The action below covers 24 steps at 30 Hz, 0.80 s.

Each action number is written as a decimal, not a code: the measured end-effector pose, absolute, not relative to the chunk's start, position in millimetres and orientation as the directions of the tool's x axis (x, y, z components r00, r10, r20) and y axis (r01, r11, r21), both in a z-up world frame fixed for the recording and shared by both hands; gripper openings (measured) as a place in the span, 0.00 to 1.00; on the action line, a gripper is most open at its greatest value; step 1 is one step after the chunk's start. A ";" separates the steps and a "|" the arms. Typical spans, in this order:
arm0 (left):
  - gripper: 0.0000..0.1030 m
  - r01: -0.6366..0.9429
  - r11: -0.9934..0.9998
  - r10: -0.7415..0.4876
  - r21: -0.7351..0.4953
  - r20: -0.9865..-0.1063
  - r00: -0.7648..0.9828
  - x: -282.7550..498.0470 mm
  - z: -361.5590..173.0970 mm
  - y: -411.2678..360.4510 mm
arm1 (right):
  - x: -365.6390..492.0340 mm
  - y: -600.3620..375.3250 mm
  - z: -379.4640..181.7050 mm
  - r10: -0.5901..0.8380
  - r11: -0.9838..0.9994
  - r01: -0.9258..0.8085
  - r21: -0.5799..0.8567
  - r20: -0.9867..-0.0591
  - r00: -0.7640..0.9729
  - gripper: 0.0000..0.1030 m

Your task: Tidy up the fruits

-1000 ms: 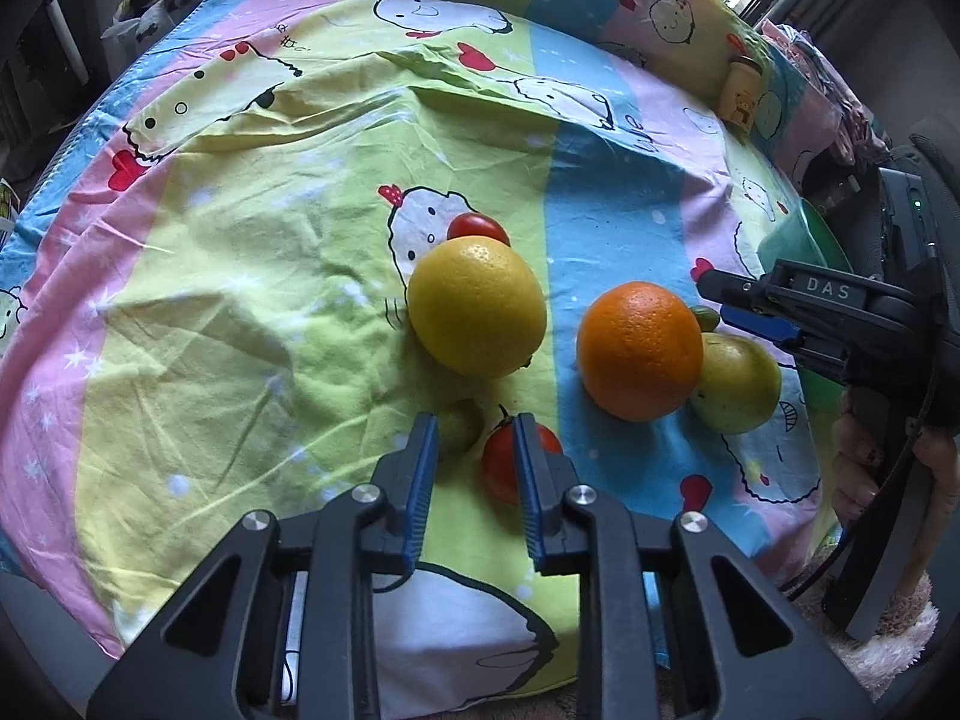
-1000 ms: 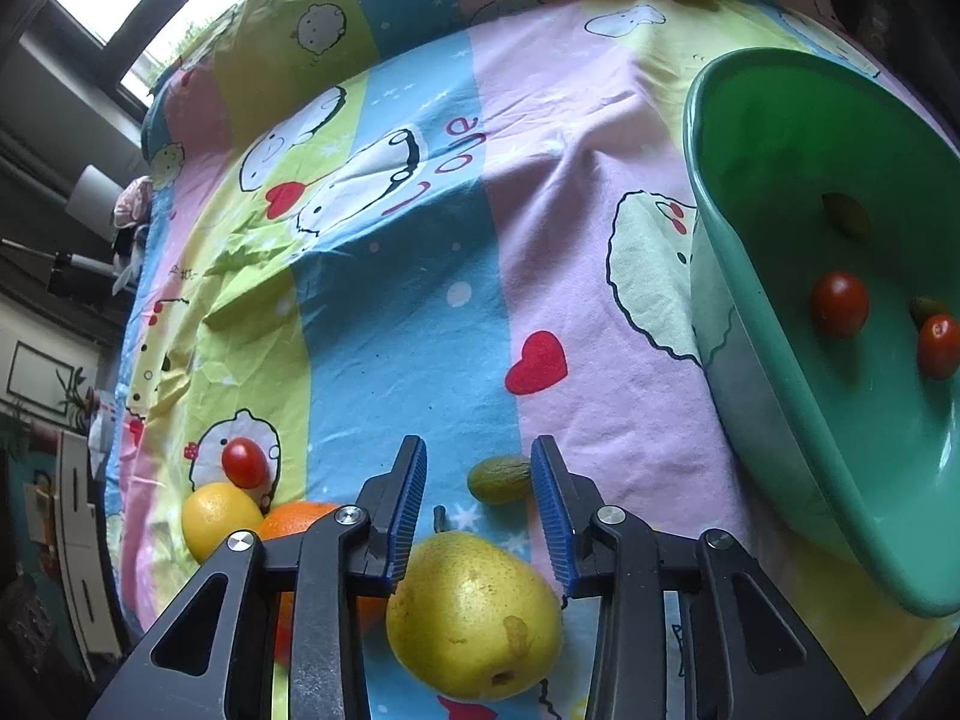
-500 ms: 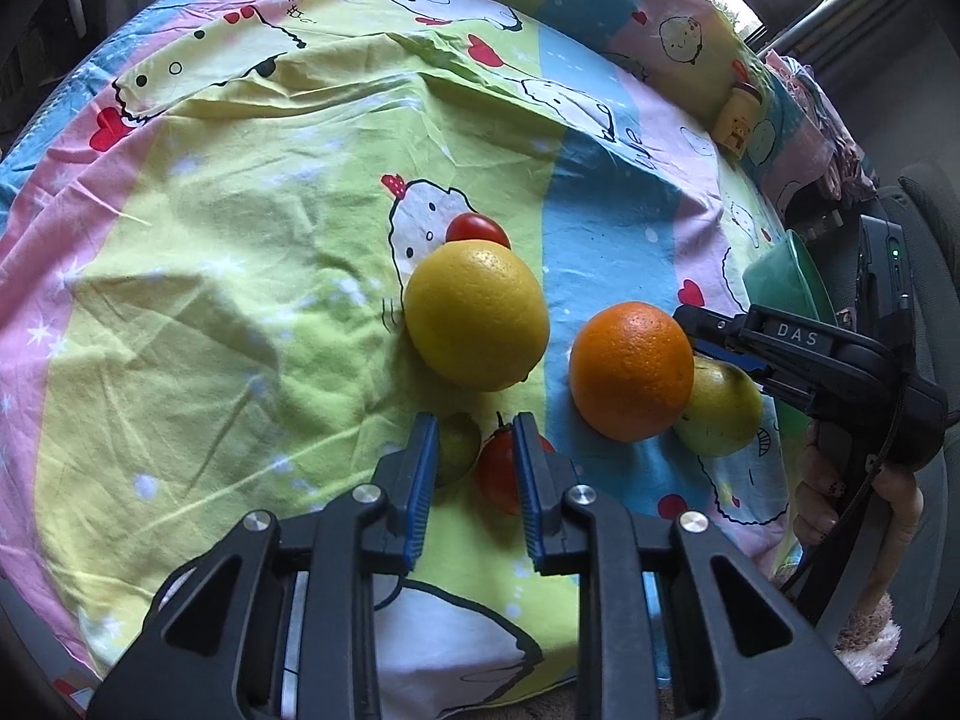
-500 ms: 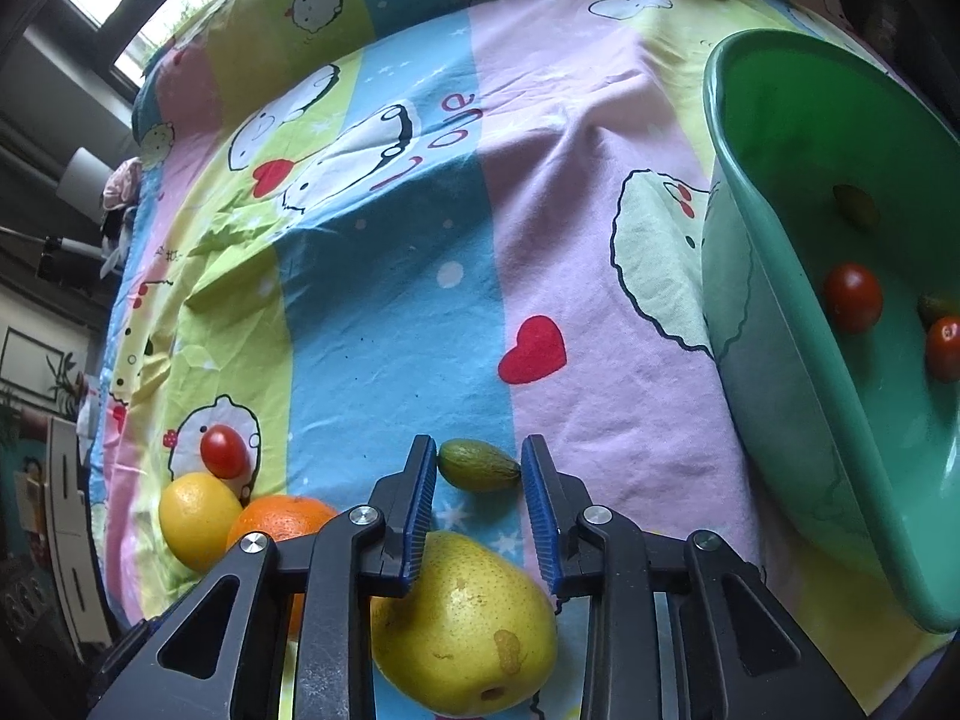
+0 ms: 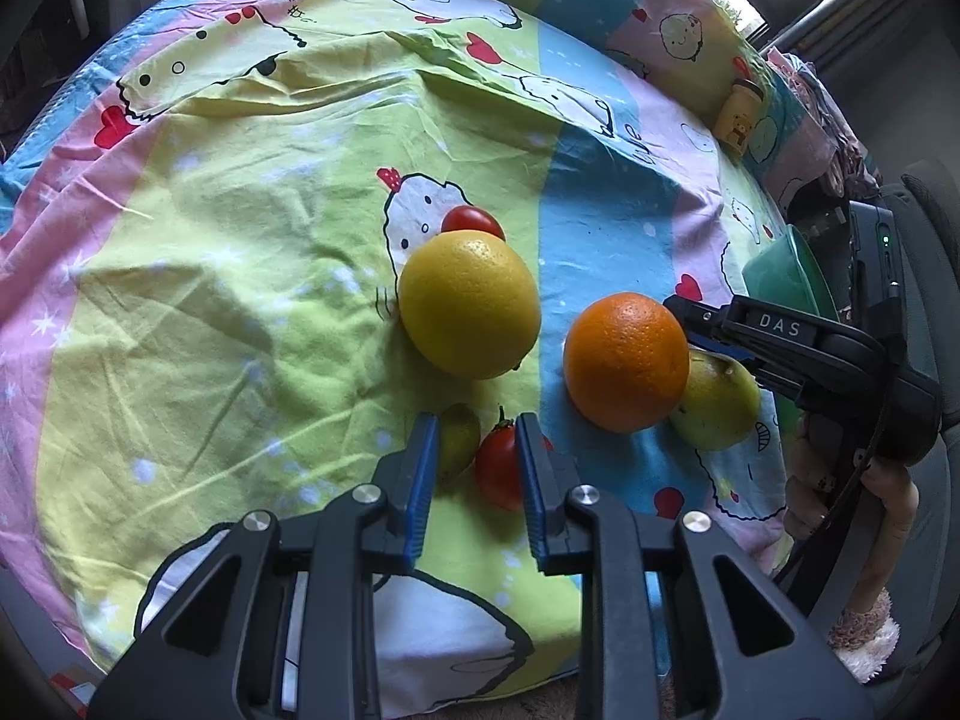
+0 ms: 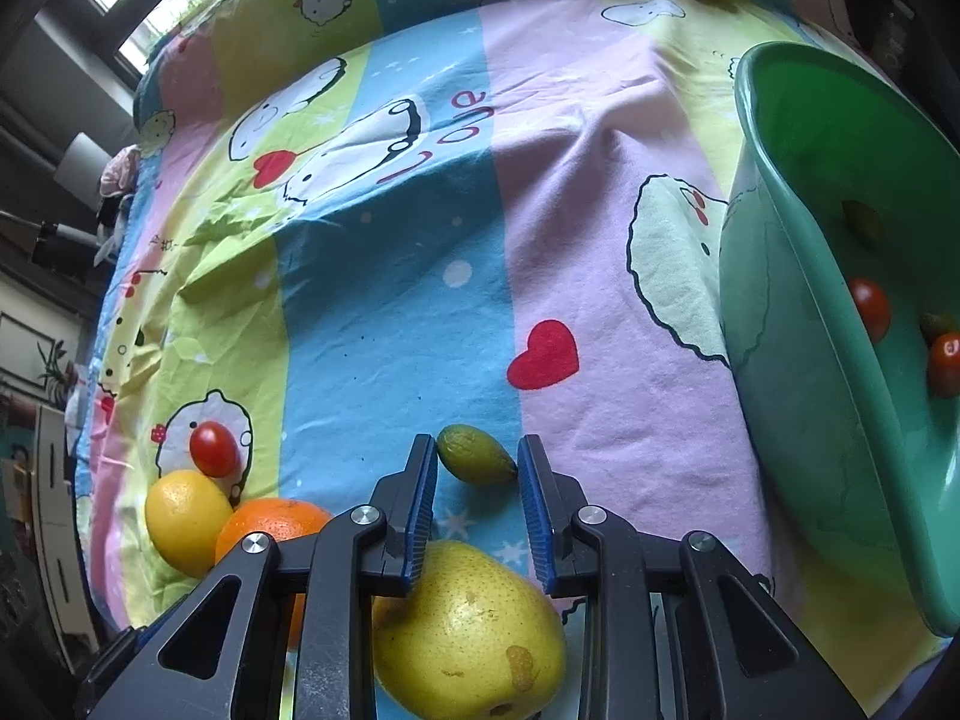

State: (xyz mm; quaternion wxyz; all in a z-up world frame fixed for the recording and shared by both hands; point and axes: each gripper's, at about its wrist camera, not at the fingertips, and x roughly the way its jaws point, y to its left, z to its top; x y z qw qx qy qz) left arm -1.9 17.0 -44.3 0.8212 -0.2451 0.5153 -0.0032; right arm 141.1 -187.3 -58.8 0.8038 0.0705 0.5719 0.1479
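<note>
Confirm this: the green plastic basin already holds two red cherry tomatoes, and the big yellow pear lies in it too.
Not quite. The right wrist view shows the big yellow pear on the bedsheet under the right tool, outside the green plastic basin. The two red cherry tomatoes are in it.

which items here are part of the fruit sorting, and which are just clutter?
Job: lemon, orange, pear, cherry tomato, small green fruit, green basin.
Clutter: yellow bear jar, cartoon bedsheet.
</note>
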 end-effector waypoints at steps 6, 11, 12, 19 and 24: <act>0.22 -0.277 0.875 -0.236 -0.398 -0.849 0.473 -4.7 -43.6 23.7 | 140.7 -186.6 -57.8 0.320 0.946 -0.157 0.285 -0.897 0.304 0.28; 0.22 -0.285 0.895 -0.183 -0.345 -0.864 0.469 -3.0 -43.2 21.5 | 140.6 -187.0 -57.3 0.323 0.945 -0.156 0.287 -0.896 0.304 0.28; 0.21 -0.278 0.898 -0.187 -0.341 -0.868 0.461 -1.9 -45.3 19.8 | 140.6 -187.1 -57.0 0.324 0.945 -0.156 0.289 -0.896 0.304 0.28; 0.18 -0.250 0.907 -0.210 -0.338 -0.880 0.426 6.9 -57.3 7.8 | 141.4 -189.2 -56.0 0.331 0.942 -0.154 0.297 -0.893 0.304 0.28; 0.18 -0.253 0.919 -0.171 -0.303 -0.883 0.436 8.7 -57.7 3.3 | 141.9 -189.7 -56.5 0.335 0.941 -0.156 0.301 -0.892 0.302 0.28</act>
